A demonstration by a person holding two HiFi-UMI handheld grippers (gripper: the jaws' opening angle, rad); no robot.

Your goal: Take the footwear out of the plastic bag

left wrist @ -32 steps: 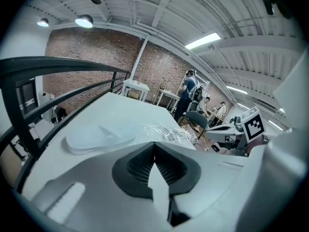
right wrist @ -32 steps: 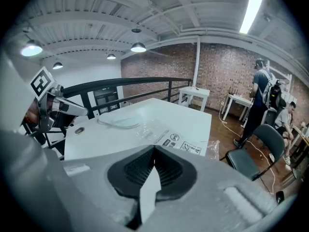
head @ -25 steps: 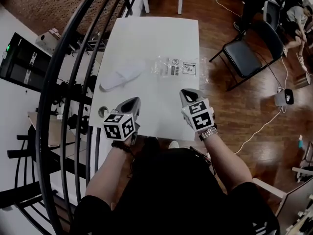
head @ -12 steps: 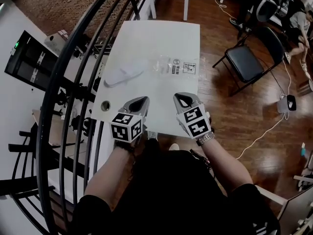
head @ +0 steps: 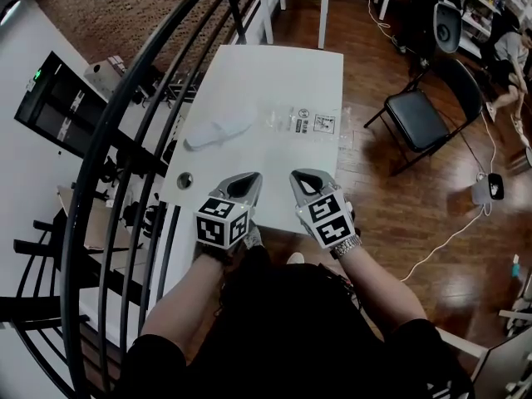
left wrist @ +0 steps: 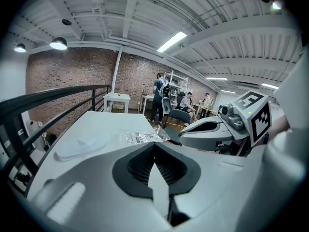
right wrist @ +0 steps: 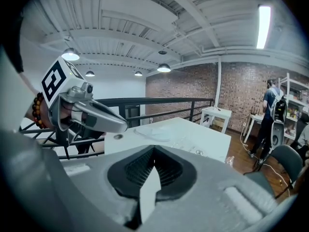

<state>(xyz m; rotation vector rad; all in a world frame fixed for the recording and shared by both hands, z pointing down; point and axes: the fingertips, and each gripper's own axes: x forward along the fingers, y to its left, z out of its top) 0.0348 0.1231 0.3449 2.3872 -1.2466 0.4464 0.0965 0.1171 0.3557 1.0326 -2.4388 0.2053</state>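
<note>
Slipper (head: pixel 218 130) sits on the table (head: pixel 274 69) beside the plastic bag (head: pixel 309 123), well ahead of our left gripper (head: pixel 247 179) and right gripper (head: pixel 301 178). We've got both pressed together, empty.

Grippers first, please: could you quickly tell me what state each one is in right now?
Left gripper: closed, holding nothing.
Right gripper: closed, holding nothing.

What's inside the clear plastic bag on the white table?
Nothing visible: the clear plastic bag lies flat, showing only printed labels. The white slipper lies outside it, alongside. Nothing covers it.
</note>
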